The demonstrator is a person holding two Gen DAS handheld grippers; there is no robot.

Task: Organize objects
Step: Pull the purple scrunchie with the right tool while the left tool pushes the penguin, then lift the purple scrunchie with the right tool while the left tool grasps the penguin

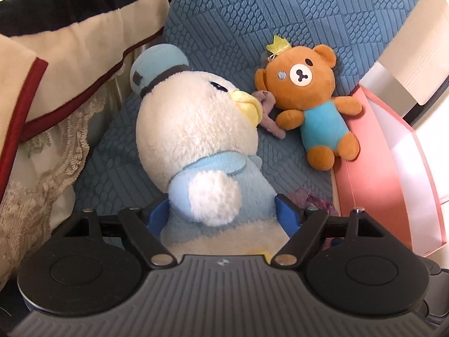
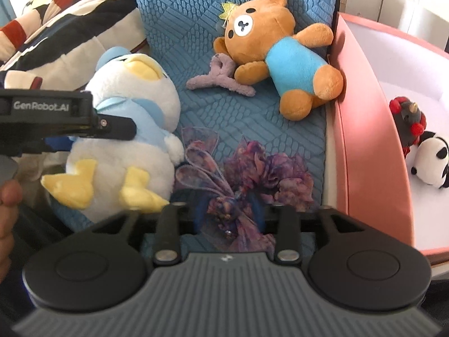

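A white and light-blue duck plush lies on the blue quilted seat. My left gripper has its blue fingers on both sides of the duck's body and is shut on it; the duck also shows in the right wrist view. My right gripper is closed around a purple gauzy hair bow on the seat. A brown bear plush in a blue shirt lies further back against the pink box. A lilac fuzzy hair claw lies beside the bear.
The pink box at the right holds a panda plush and a black and red plush. A striped cushion and lace cover lie at the left. The blue quilted seat cover spans the middle.
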